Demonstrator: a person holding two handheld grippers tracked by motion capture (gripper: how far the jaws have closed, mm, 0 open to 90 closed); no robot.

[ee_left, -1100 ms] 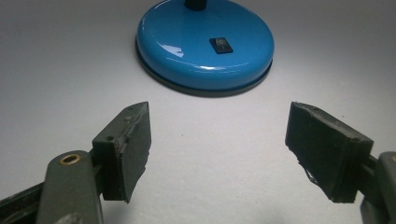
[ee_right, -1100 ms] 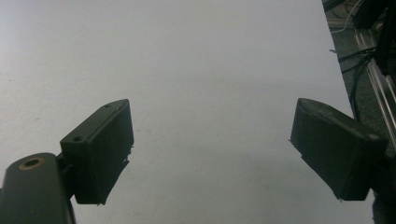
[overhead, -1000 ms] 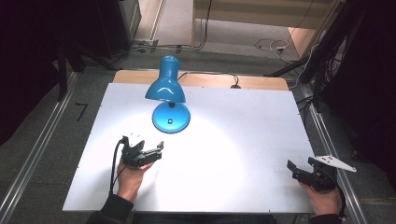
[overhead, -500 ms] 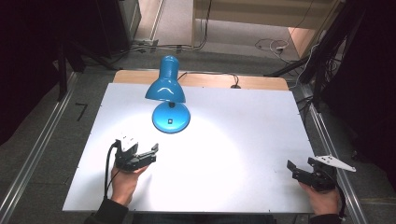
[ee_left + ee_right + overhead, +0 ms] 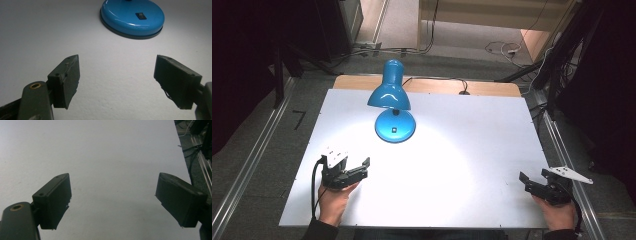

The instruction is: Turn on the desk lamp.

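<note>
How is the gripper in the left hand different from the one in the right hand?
The left gripper carries a white block on top, while the right gripper carries a grey three-cornered plate. The left gripper lies nearer the shiny blue metal desk lamp, whose round base shows ahead of its jaws; the right gripper sits near the white table's right edge with bare tabletop ahead. Both are black, rest low over the table, and have open jaws holding nothing.
</note>
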